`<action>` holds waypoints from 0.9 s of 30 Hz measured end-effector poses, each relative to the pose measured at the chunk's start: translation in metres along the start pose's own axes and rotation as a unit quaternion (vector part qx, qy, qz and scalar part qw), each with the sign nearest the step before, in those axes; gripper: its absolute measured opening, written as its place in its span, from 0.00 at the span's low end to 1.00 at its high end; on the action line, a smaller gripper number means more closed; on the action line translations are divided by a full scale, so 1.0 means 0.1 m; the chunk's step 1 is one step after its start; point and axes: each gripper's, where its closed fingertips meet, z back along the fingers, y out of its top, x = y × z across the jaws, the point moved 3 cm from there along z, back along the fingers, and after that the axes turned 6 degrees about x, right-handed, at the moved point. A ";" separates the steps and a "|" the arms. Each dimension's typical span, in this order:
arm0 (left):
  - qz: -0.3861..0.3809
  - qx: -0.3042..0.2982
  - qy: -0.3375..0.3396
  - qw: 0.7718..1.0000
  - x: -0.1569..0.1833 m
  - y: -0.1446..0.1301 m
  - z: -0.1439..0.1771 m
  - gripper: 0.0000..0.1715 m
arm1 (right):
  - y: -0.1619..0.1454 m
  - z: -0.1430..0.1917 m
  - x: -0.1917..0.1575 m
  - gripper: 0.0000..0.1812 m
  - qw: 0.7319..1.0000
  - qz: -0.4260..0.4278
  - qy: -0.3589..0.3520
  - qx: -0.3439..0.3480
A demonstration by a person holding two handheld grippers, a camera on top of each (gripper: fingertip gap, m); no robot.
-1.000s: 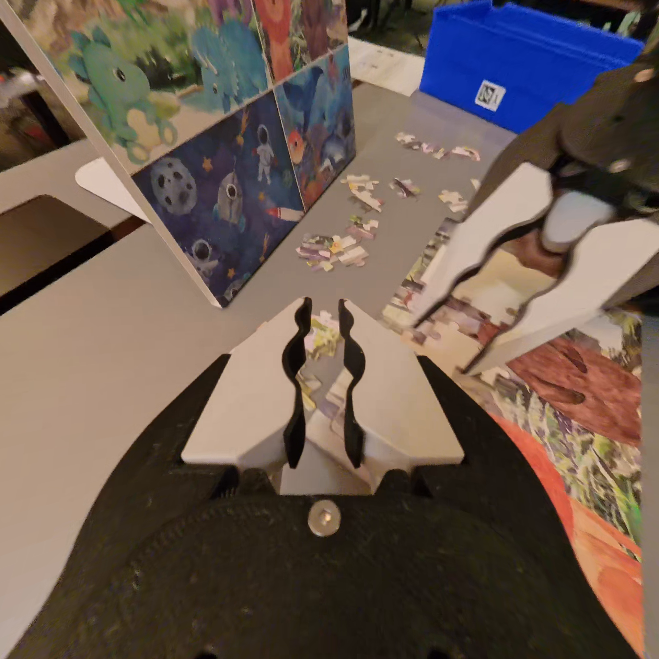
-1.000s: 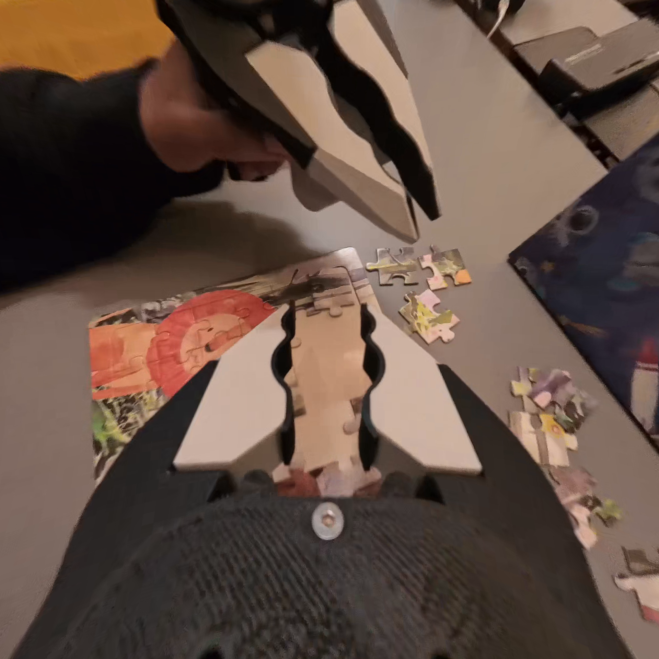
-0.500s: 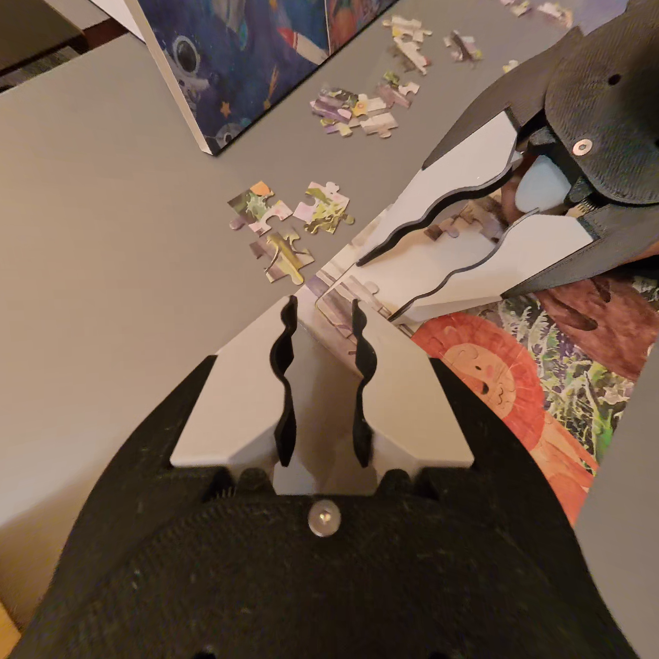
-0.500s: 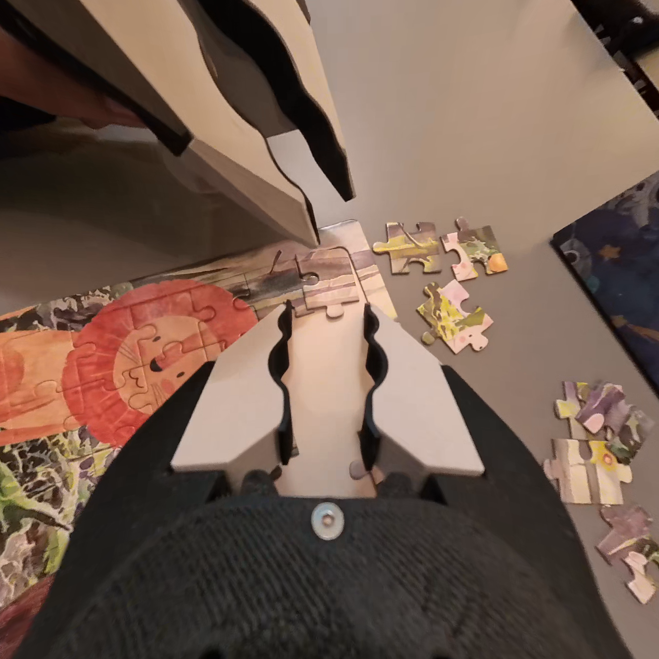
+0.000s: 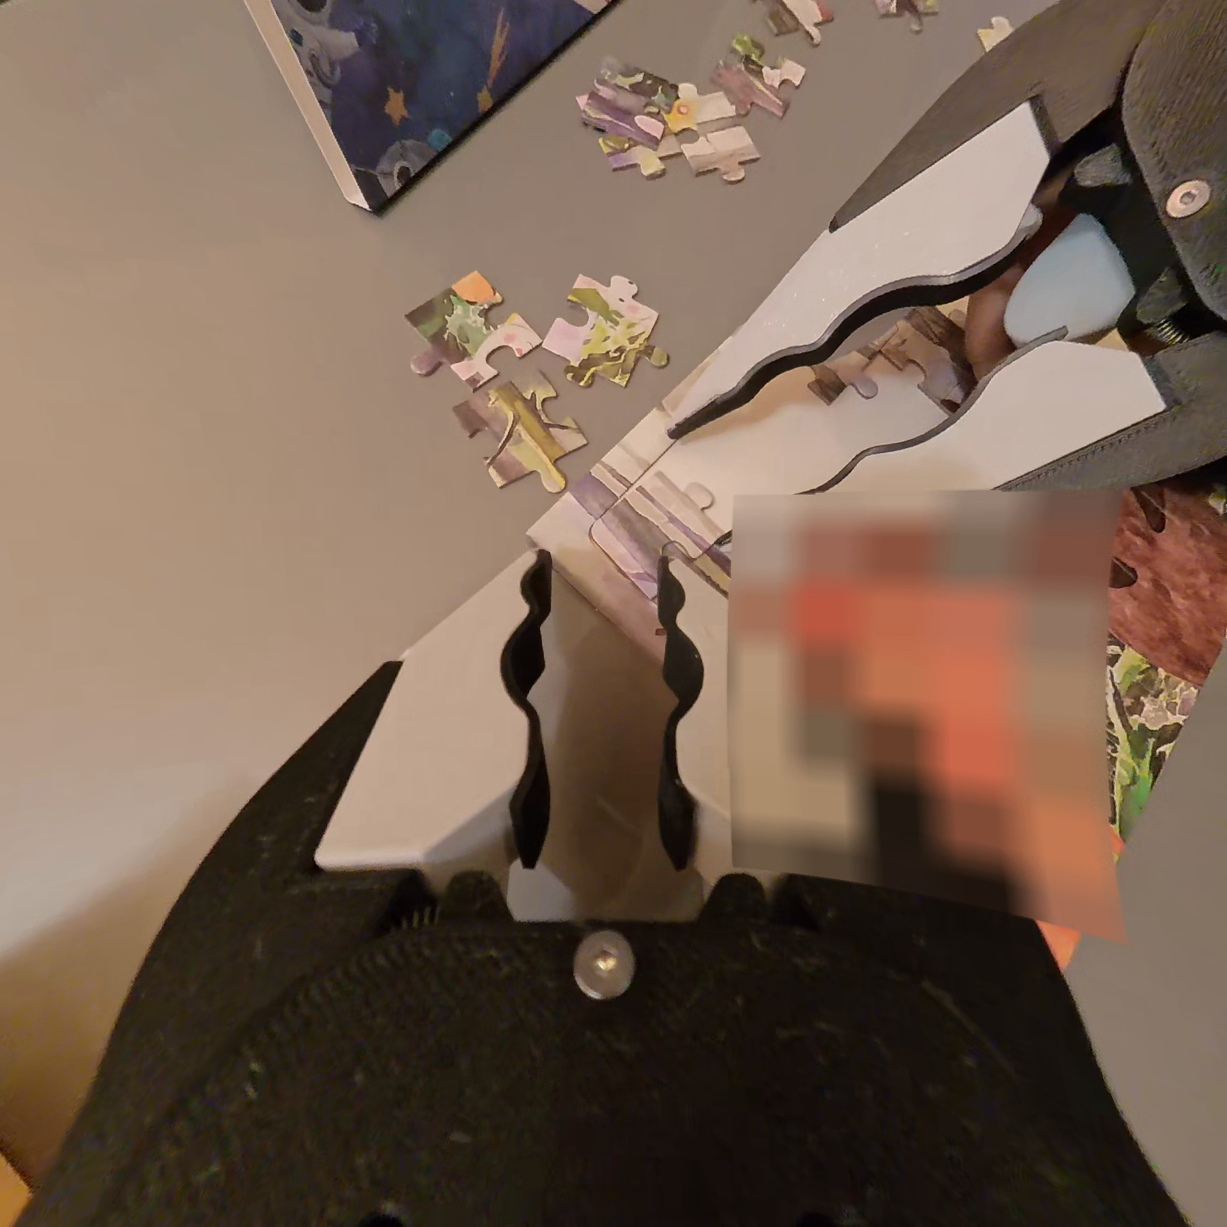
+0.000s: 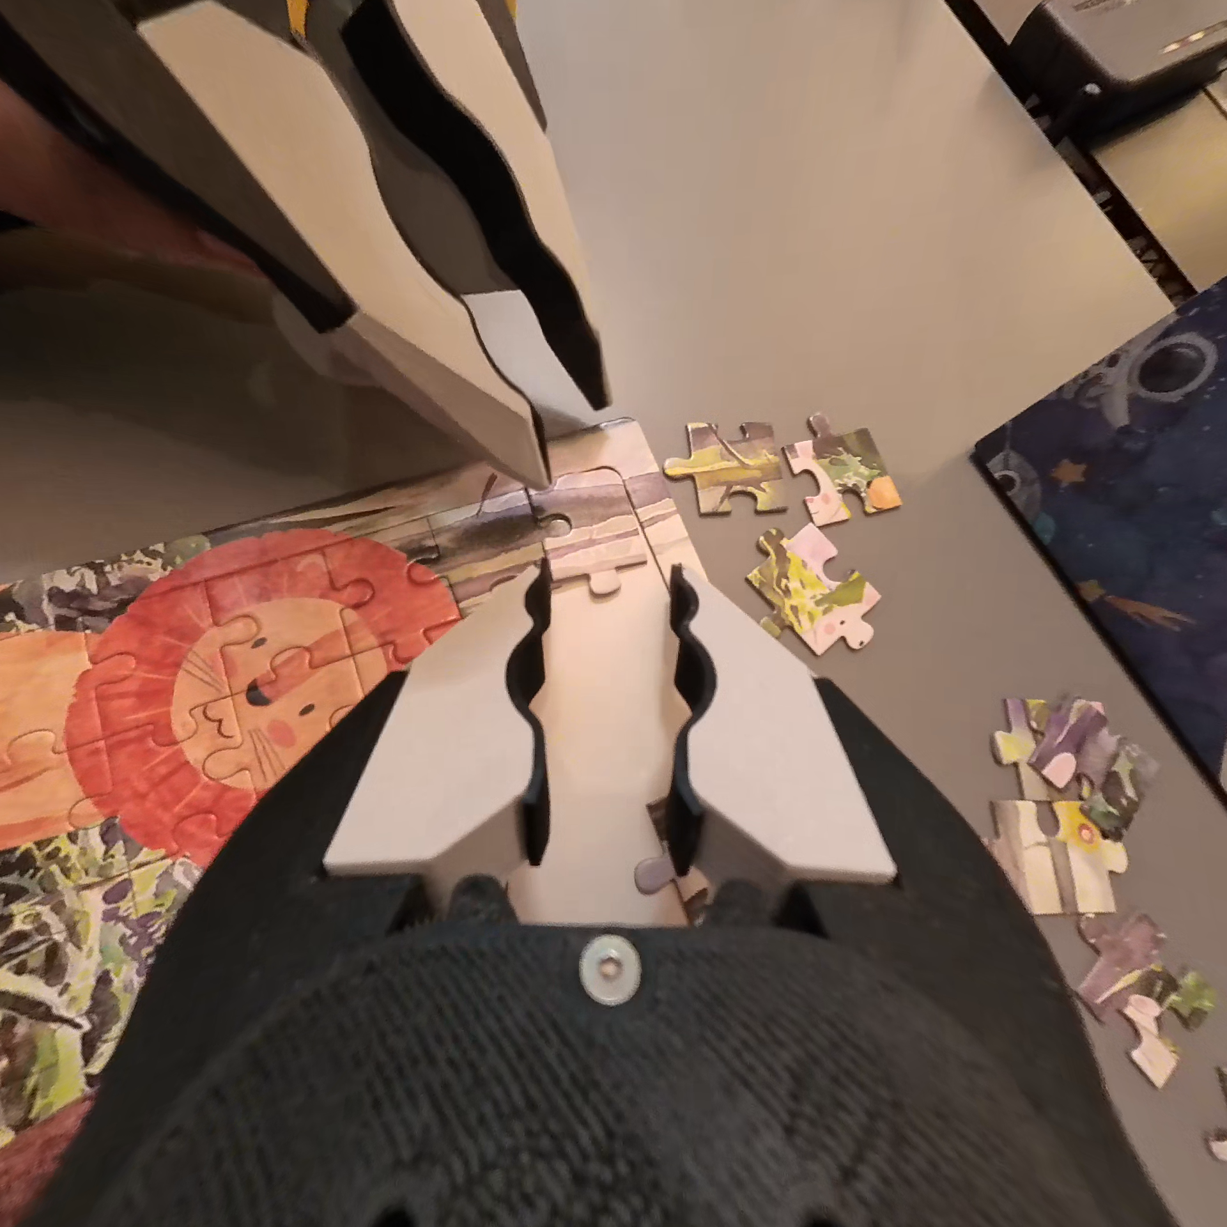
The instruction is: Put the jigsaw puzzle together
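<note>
A partly assembled cardboard jigsaw puzzle (image 6: 279,637), showing an orange lion, is laid flat on the grey bench (image 6: 830,232). Its purple-striped corner piece (image 6: 597,524) is flanked by the left tool (image 6: 571,431) and right tool (image 6: 607,574), both held open and empty. Three loose greenish pieces (image 6: 783,478) are seen just beside that corner.

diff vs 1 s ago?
Left gripper came down from over the loose pieces to the puzzle corner, tip now at the corner piece. Right gripper closed in toward that corner too. Both stayed open and empty; three loose pieces unmoved.
</note>
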 end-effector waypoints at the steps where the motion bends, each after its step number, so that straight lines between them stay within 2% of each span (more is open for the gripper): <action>1: -0.003 -0.004 0.001 1.000 0.00 -0.01 -0.01 0.18 | 0.00 0.00 0.00 0.19 1.000 0.000 -0.001 -0.001; 7: -0.013 -0.023 0.011 1.000 0.00 -0.05 -0.03 0.18 | -0.01 0.01 0.02 0.17 1.000 -0.006 0.001 -0.002; 22: -0.008 -0.022 0.012 1.000 0.00 -0.06 -0.05 0.18 | 0.03 0.02 -0.04 0.16 1.000 0.011 0.006 0.006; 27: -0.007 -0.020 0.012 1.000 0.00 -0.06 -0.05 0.18 | 0.06 -0.01 -0.11 0.07 1.000 0.009 0.021 0.015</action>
